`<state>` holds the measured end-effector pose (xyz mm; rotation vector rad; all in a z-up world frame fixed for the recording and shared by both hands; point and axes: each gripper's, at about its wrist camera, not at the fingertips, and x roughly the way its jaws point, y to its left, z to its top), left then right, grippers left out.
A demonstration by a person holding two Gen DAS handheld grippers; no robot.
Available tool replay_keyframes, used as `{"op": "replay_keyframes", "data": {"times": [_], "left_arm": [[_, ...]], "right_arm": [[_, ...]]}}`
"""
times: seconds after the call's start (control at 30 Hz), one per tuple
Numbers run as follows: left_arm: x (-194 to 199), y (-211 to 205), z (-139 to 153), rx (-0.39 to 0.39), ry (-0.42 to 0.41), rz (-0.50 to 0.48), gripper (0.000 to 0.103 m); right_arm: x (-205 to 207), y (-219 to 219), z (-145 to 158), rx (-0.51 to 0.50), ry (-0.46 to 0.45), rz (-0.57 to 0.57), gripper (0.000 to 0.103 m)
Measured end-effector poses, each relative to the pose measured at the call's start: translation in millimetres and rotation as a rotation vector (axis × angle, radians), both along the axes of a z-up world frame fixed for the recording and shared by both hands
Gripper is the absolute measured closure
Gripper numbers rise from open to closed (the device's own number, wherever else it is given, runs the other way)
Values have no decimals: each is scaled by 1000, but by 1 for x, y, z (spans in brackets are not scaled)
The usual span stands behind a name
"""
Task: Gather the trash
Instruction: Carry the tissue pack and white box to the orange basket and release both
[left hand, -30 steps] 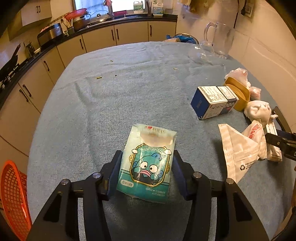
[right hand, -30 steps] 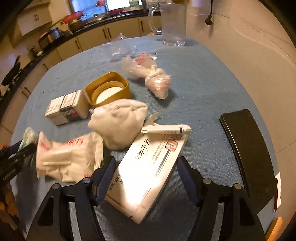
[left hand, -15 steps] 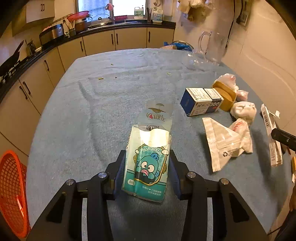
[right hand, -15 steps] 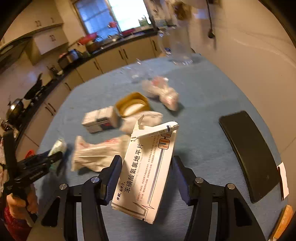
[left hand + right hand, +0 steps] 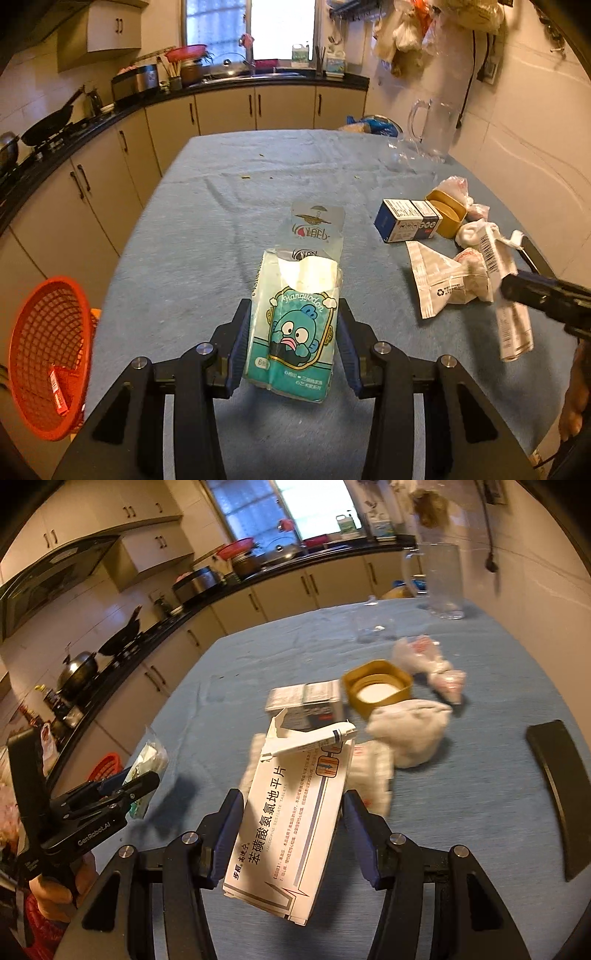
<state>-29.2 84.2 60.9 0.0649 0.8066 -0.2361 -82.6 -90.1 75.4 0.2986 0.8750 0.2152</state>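
My left gripper (image 5: 293,341) is shut on a teal tissue packet (image 5: 293,328) with a cartoon fish, held above the blue table (image 5: 207,236). My right gripper (image 5: 293,823) is shut on a flattened white medicine box (image 5: 291,823), also lifted off the table. That box shows in the left wrist view (image 5: 511,321) at the right, with the right gripper's dark finger across it. The left gripper shows in the right wrist view (image 5: 122,794) at the left. An orange mesh basket (image 5: 48,354) stands low at the left, beside the table, with a red wrapper inside.
On the table's right lie a white plastic bag (image 5: 443,284), a blue-and-white carton (image 5: 406,221), a yellow lid (image 5: 448,212), a white wad (image 5: 410,734) and a knotted bag (image 5: 428,661). A glass jug (image 5: 434,129) stands far right. A black chair back (image 5: 561,790) is close right.
Both grippers have risen with their loads; the tissue packet and the medicine box went from lying on the table to hanging in the air. The views tilted up toward the kitchen.
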Motion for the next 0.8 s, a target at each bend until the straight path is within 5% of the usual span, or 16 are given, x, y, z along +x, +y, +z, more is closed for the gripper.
{"op": "replay_keyframes", "data": {"times": [0.8], "left_arm": [[-35, 75, 18, -68, -62, 125, 61]], "right_arm": [[9, 97, -4, -5, 19, 179, 43]]}}
